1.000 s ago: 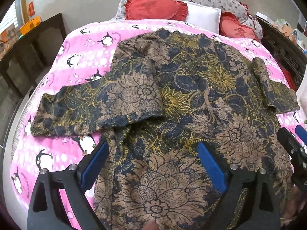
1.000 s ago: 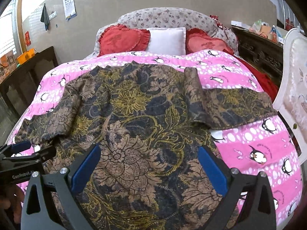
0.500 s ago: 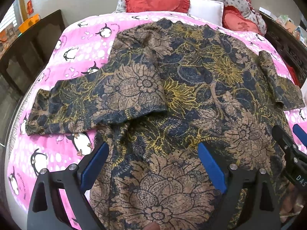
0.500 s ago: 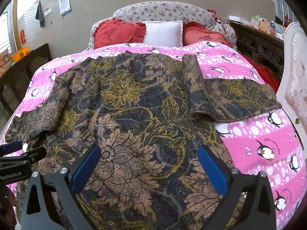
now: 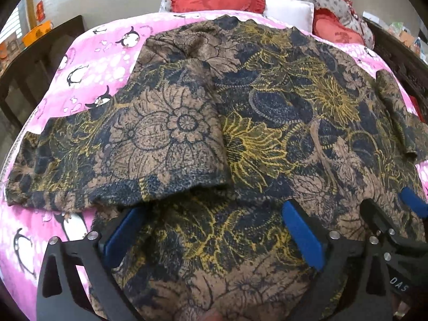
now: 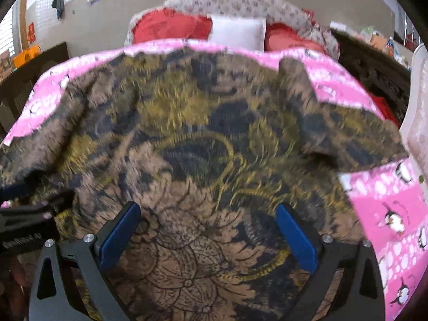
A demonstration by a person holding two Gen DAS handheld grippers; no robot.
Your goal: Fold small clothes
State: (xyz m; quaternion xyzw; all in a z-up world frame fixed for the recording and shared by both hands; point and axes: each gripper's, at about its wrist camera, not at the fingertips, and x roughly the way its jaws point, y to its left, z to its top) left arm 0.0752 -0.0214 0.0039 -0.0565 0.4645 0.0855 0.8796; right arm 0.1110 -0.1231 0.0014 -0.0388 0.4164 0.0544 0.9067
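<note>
We held both jaws released over the shirt's (image 5: 267, 133) hem, its long axis running toward the bed's (image 5: 88, 61) head edge.

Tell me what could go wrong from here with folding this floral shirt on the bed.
Both the left gripper and the right gripper are open over the floral shirt, so a close could pinch the penguin blanket underneath too. The left sleeve is already wrinkled; folding now may trap creases.
</note>
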